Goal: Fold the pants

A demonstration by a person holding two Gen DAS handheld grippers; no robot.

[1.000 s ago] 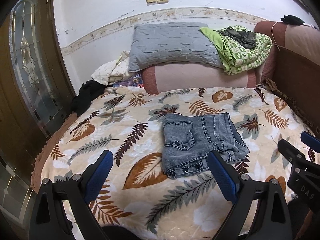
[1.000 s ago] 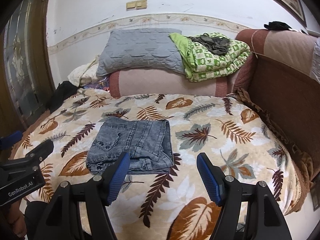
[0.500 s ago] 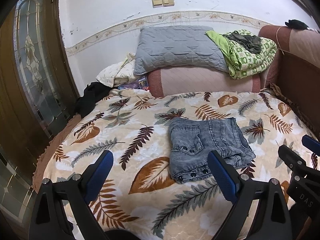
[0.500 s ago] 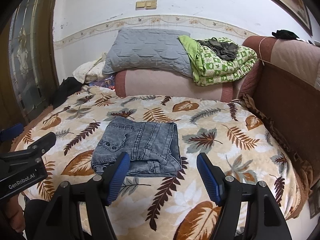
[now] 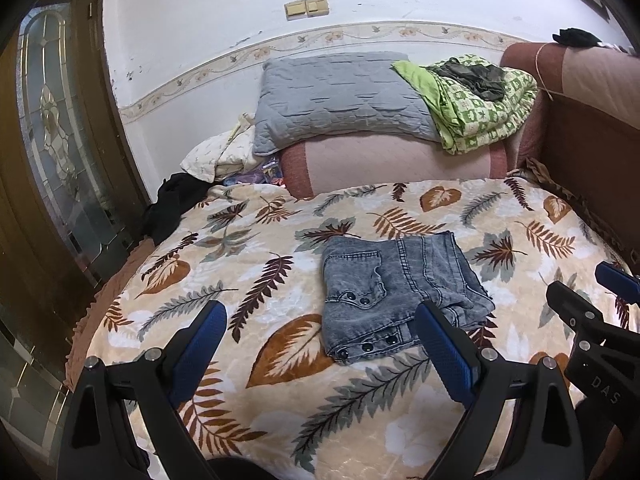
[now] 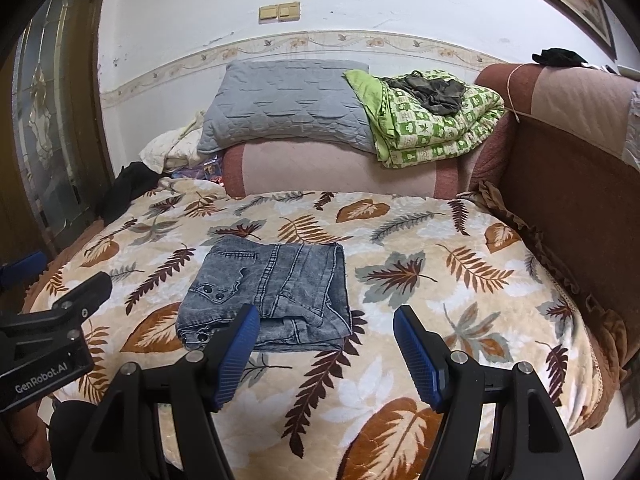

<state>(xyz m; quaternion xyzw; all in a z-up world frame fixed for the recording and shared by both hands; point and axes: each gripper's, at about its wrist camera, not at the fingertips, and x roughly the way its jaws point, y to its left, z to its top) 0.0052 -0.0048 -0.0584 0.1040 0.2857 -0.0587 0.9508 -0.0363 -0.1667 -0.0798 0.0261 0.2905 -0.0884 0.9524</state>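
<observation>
One pair of grey denim pants lies folded into a compact rectangle in the middle of the bed, on the leaf-print blanket, touched by neither tool. The left gripper hovers above the near edge of the bed with its jaws spread wide and nothing between them; the right gripper does the same, its blue pads well apart.

The left wrist view shows five dark snap buttons on the pants — two on the pocket flap, three along the near hem — while the right wrist view shows only four, the rest hidden behind a blue pad. The right wrist view alone takes in the long brown sofa back and a picture frame corner.

Readable writing: "GenRobot.AI" on the left tool's body in the right view, and "DAS" on the right tool's body in the left view.

Behind the bed sit one grey quilted pillow, one green patterned quilt, and two wall switches.
</observation>
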